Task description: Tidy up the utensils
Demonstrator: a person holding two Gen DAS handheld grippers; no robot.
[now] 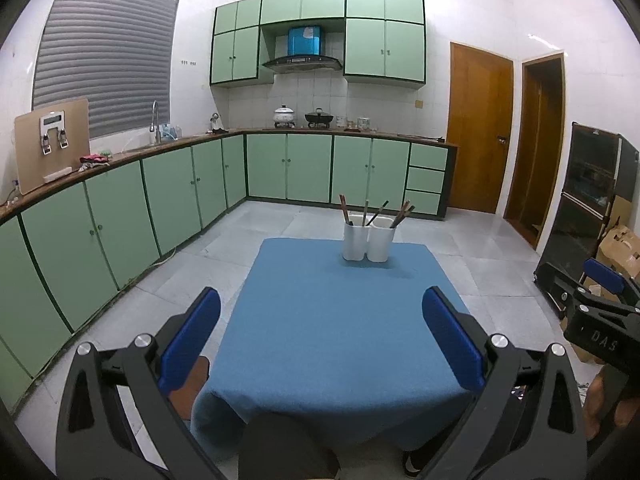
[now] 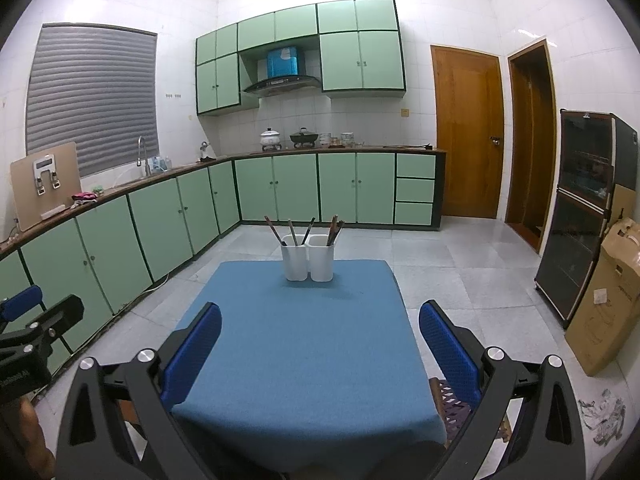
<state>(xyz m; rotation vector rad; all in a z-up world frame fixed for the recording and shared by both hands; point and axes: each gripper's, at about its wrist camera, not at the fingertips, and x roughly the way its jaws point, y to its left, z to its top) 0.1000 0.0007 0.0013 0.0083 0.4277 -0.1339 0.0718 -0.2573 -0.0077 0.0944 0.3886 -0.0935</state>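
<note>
Two white utensil holders (image 1: 369,243) stand side by side at the far edge of a table with a blue cloth (image 1: 336,328). Dark chopsticks (image 1: 366,213) stick up out of both. They also show in the right wrist view: the holders (image 2: 307,263), the chopsticks (image 2: 305,230), the cloth (image 2: 304,344). My left gripper (image 1: 320,332) is open and empty, held above the near part of the table. My right gripper (image 2: 320,340) is open and empty too, to the right of the left one and also short of the holders.
Green kitchen cabinets (image 1: 160,196) run along the left and back walls under a wooden counter. A dark glass cabinet (image 2: 580,208) and a cardboard box (image 2: 604,300) stand on the right. Grey tiled floor surrounds the table. Wooden doors (image 2: 466,136) are at the back right.
</note>
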